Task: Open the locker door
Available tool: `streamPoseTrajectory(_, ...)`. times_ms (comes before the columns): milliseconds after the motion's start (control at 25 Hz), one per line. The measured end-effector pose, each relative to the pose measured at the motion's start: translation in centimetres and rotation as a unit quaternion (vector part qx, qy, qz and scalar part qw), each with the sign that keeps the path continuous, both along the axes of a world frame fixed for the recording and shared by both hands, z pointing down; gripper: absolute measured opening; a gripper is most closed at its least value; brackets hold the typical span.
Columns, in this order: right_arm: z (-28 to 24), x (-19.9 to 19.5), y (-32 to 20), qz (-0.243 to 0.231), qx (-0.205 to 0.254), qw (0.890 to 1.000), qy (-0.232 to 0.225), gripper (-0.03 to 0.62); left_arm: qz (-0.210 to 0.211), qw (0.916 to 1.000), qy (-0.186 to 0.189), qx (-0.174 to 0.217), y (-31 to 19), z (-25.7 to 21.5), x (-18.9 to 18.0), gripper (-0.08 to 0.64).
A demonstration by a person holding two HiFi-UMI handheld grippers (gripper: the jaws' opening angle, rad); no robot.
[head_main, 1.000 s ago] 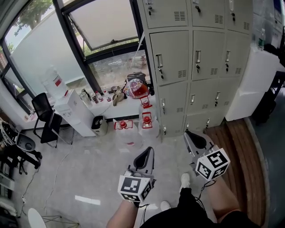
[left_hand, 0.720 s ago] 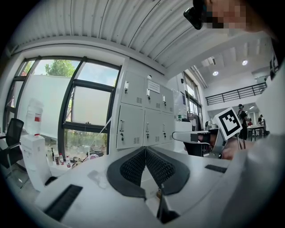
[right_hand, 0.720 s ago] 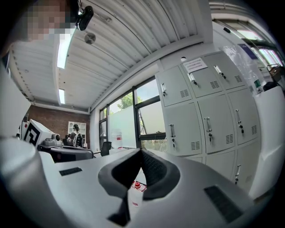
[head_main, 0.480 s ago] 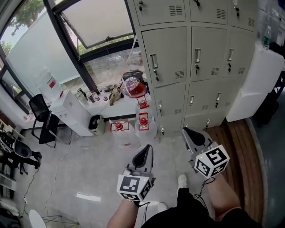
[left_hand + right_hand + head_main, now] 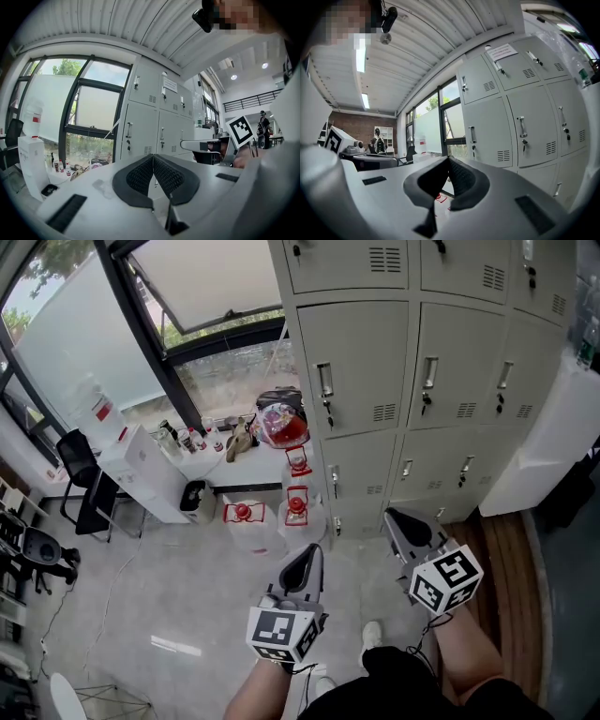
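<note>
Left gripper (image 5: 305, 563) and right gripper (image 5: 401, 524): all 4 jaws closed, empty, levelled toward locker door (image 5: 361, 362). Handle (image 5: 324, 381) well apart, likely approach carry.

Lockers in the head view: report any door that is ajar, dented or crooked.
Nothing stands out. Every locker door in view sits shut and flush with its neighbours, and the handles stand upright.

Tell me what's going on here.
A person stands facing a bank of grey lockers, a gripper in each hand. The left gripper and the right gripper are both shut with nothing between the jaws, held level and short of the lockers. Every locker door in view is closed, and none of the handles is touched yet.
</note>
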State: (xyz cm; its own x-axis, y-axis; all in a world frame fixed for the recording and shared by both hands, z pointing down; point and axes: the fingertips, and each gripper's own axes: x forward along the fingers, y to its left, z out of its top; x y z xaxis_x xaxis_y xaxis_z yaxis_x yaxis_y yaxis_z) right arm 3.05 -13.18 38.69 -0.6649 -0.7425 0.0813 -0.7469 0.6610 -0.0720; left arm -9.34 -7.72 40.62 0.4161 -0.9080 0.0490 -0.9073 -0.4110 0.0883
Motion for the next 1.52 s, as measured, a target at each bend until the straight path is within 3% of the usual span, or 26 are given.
streamPoseTrajectory(720, 0.1, 2.2, -11.1, -0.043, -0.011, 0.999, -0.016, 0.054, -0.041, 0.9991, -0.012, -0.003, -11.9, -1.2, 3.2, 0.017)
streamPoseTrajectory(1520, -1.4, 4.6, -14.6, -0.049, 0.009, 0.998, -0.03, 0.054, -0.063, 0.9975, -0.019, 0.024, -17.4, -3.6, 4.8, 0.017)
